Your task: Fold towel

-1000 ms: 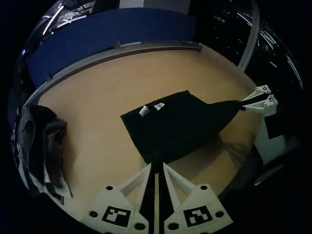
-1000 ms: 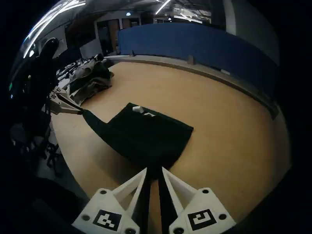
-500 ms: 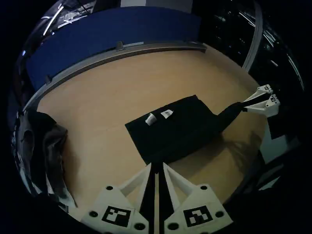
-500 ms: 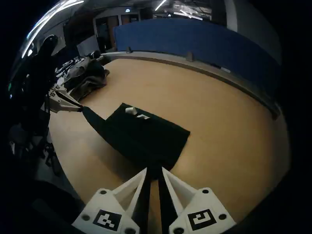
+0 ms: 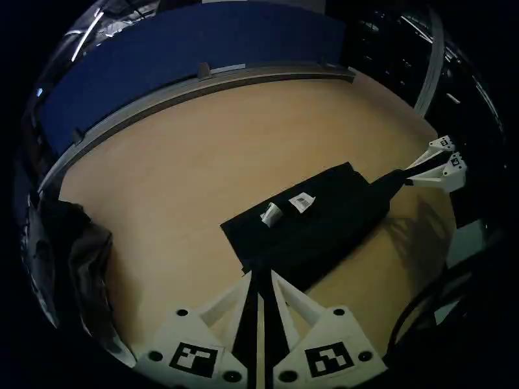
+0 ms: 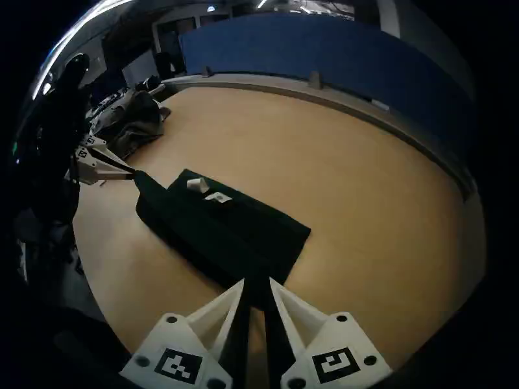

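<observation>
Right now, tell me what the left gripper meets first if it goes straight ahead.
The left gripper is shut on the near edge of the dark towel, so it would push into the towel itself first. The white tags lie slightly farther along, though depth is hard to judge.

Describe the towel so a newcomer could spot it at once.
On the wooden table bounded by a blue partition, the towel lies mid-table, a dark rectangle. Unlike the crumpled grey clothing pile at the table's edge, it carries two white tags.
</observation>
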`<state>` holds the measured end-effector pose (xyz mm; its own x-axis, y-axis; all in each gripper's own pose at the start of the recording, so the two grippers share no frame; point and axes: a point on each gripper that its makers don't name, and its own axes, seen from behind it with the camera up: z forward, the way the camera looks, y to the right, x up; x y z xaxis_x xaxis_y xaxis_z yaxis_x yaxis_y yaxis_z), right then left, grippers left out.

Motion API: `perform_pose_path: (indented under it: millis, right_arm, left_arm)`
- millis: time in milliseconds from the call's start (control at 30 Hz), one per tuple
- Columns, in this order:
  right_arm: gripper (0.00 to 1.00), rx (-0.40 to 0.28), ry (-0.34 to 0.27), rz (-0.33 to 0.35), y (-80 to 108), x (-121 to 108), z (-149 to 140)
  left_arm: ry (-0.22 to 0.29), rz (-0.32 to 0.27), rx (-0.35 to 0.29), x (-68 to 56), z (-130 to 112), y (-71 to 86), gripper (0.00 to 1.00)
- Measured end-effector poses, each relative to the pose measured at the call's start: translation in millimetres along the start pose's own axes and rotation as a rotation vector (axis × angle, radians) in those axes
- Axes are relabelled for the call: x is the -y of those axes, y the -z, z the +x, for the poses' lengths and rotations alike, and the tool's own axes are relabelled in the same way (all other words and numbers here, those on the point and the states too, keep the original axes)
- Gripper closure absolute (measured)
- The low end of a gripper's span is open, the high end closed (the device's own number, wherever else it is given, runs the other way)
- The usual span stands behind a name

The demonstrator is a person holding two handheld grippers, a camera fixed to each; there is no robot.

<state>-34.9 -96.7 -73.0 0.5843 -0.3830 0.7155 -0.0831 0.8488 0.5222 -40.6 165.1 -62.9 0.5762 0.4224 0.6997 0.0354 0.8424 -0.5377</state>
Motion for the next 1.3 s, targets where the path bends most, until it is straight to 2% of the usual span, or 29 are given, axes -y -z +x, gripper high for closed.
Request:
perform_pose_path:
  millis: [167, 367, 767, 967, 1133, 1300]
  right_arm:
    - [0.88, 0.017, -0.008, -0.005, -15.6, -9, 2]
    - [0.88, 0.024, -0.034, 0.007, -34.9, -17, 4]
    - [0.87, 0.038, -0.036, -0.025, -62.3, -30, 3]
    - [0.85, 0.044, -0.013, -0.040, -66.6, -33, 2]
    - [0.78, 0.032, -0.013, -0.069, -71.5, -40, 4]
    - [0.60, 0.016, -0.024, -0.105, -75.3, -50, 8]
  left_arm:
    - [-0.007, 0.003, 0.015, 5.5, 4, -19.2, 0.95]
    - [-0.009, 0.013, 0.056, 11.1, -7, -36.0, 0.94]
    - [0.030, 0.024, 0.079, 17.3, -11, -55.6, 0.92]
    - [0.035, 0.039, 0.075, 21.6, -10, -60.9, 0.84]
    - [0.037, 0.051, 0.064, 26.2, -7, -61.7, 0.71]
    - [0.043, 0.064, 0.047, 32.3, -3, -61.9, 0.63]
